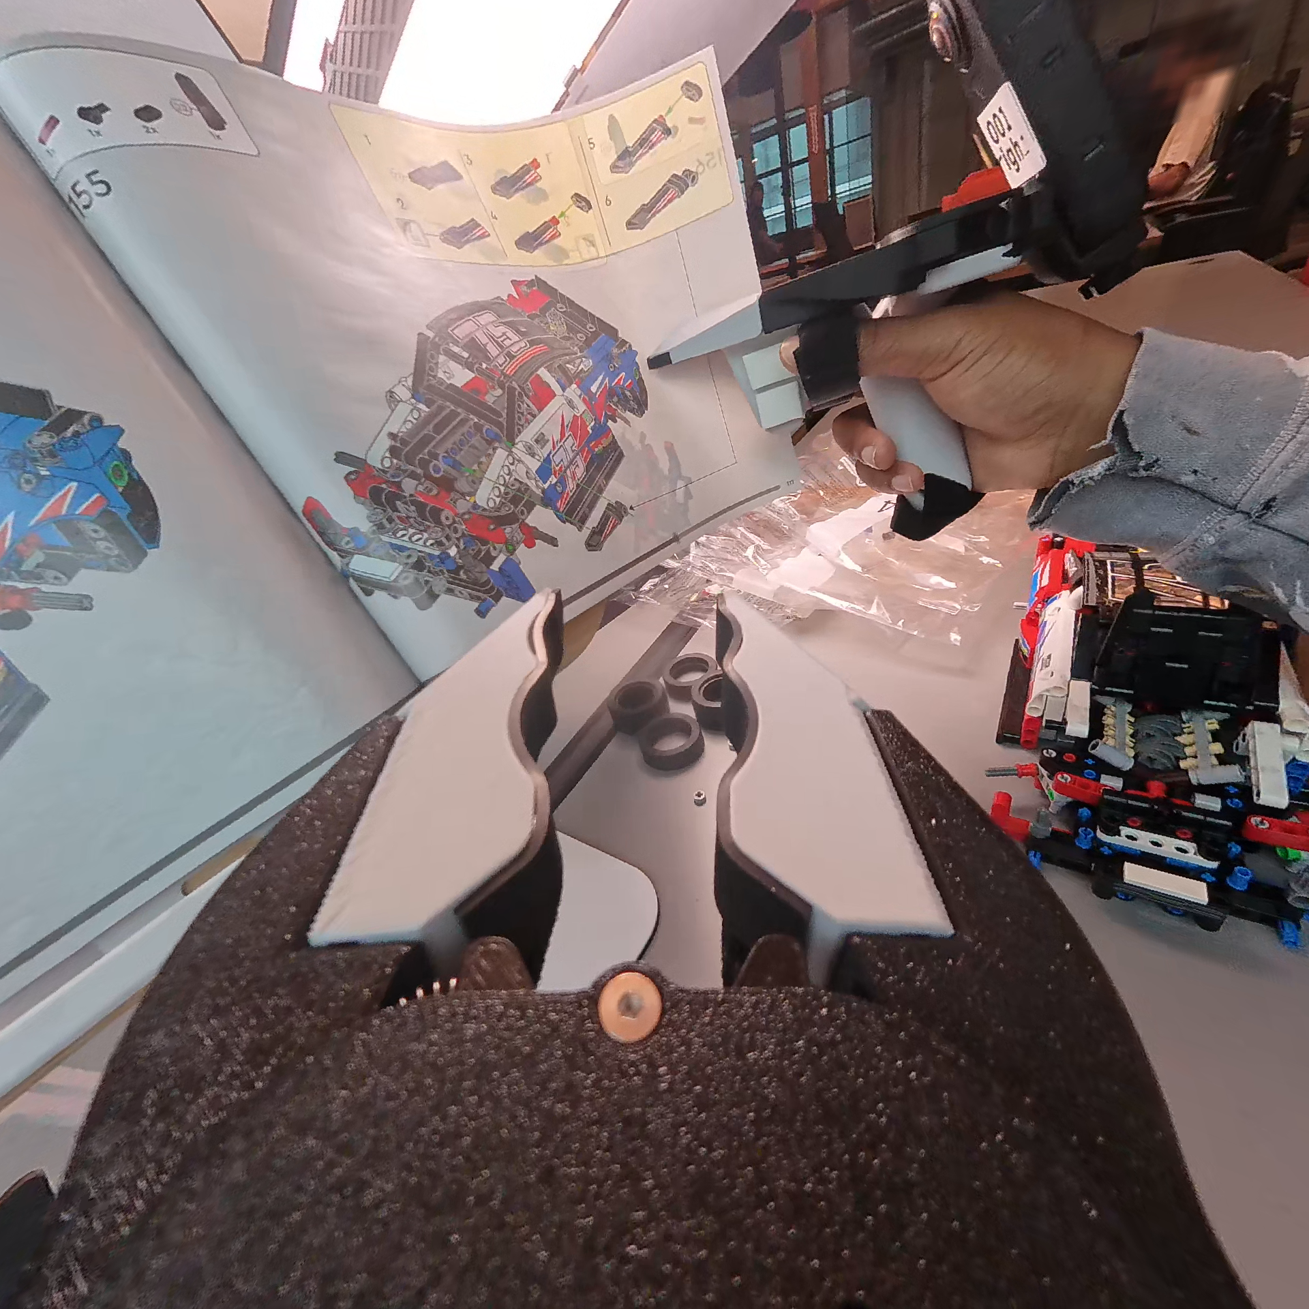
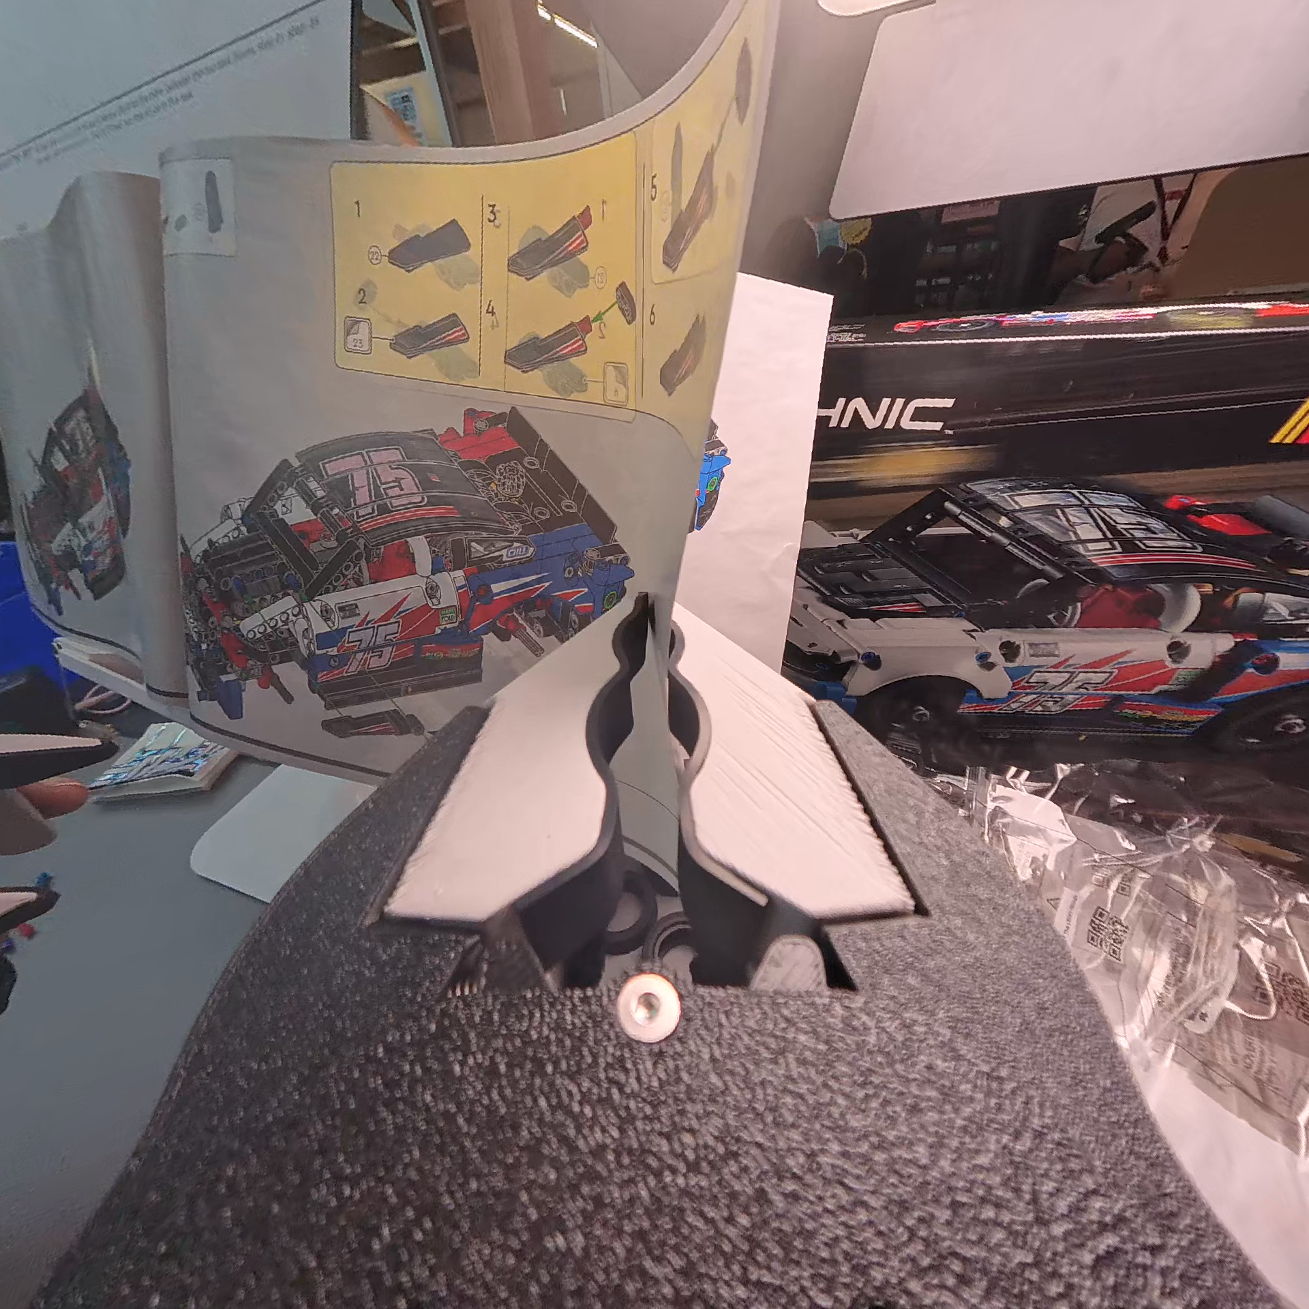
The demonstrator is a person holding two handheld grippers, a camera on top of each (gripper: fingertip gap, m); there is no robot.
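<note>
We pinch the instruction booklet page (image 2: 425, 439) by its lower edge in our right gripper (image 2: 648, 616), lifting it upright. Our left gripper (image 1: 637, 623) hovers empty, fingers apart, above four black tyres (image 1: 669, 715).

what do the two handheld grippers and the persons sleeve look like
Both grippers are built alike: the left gripper and right gripper have pale grey fingers with wavy black inner pads, set in a grainy black housing with a silver screw at the centre. Seen from outside, the right one has a grey handle and a white label. The sleeve is faded, frayed blue denim.
</note>
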